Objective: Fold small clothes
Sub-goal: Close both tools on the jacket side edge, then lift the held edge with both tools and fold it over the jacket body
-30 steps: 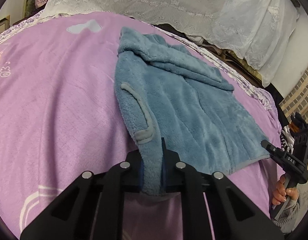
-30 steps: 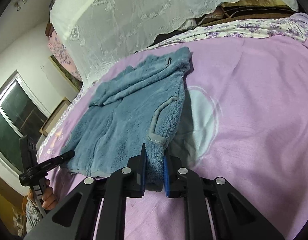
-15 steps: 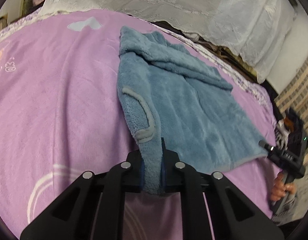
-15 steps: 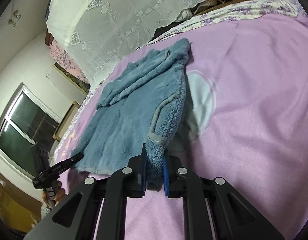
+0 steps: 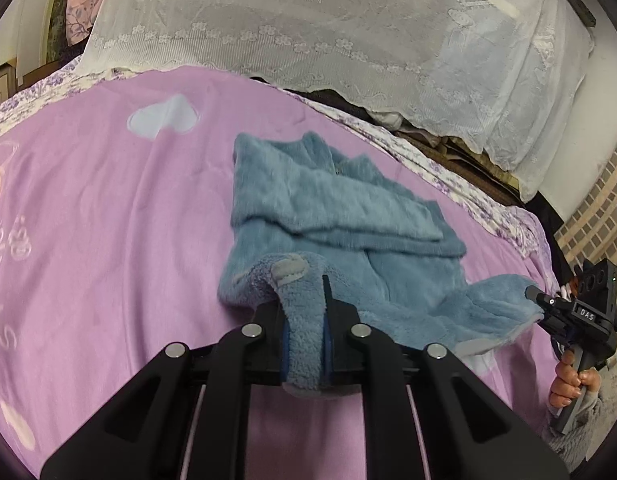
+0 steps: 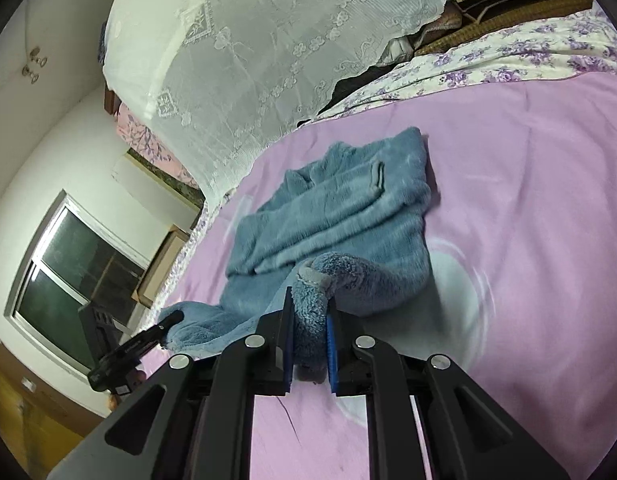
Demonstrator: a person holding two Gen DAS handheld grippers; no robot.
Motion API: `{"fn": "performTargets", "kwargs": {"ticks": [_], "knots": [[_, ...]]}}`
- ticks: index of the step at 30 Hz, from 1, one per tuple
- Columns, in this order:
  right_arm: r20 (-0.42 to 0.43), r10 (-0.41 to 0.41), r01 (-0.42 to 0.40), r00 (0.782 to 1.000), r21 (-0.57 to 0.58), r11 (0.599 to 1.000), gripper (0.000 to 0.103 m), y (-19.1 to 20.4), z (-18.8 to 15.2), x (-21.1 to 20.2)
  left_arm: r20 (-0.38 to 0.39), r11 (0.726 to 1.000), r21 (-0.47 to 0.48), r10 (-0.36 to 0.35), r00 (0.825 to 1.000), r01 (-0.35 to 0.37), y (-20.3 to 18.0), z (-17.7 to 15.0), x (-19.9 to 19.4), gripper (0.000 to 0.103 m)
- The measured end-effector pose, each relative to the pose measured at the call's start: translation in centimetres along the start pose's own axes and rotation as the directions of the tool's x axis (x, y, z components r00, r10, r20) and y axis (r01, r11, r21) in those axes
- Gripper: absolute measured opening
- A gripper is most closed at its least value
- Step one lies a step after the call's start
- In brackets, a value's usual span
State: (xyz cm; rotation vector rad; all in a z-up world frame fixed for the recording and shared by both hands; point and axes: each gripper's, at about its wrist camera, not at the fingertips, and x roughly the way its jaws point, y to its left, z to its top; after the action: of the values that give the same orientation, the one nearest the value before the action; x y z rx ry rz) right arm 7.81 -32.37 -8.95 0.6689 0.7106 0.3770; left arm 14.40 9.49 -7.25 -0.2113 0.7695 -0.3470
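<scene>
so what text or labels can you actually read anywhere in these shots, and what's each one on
"DAS": white letters on a small plate on the black right gripper, seen from the left wrist camera.
Pale lettering on the purple fleece bedspread, at its left edge: cut off and distorted, not readable.
White print along the black left gripper, seen from the right wrist camera: too small and blurred to read.
Blue fleece garment: no text visible.

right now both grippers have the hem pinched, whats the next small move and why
Probably carry both corners forward toward the collar end. The left gripper and right gripper each clamp a lifted bottom corner of the blue fleece top, while its far half lies flat on the purple blanket.
</scene>
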Motion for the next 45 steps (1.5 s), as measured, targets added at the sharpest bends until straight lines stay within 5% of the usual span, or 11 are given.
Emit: {"fn": "performTargets", "kwargs": {"ticks": [32,45], "knots": [[0.042,-0.074,0.072,0.996,0.051,0.996,0.013,-1.3,13.6,11.1,-0.008,0.995,-0.036,0.09,0.996,-0.09,1.3,13.4,11.7,0.011],[0.001,-0.105,0.104,0.994,0.128,0.986,0.014,-5.4,14.5,15.9,-0.077,0.991,-0.056,0.117,0.99,-0.122,3.3,13.7,17.7,0.015]]}}
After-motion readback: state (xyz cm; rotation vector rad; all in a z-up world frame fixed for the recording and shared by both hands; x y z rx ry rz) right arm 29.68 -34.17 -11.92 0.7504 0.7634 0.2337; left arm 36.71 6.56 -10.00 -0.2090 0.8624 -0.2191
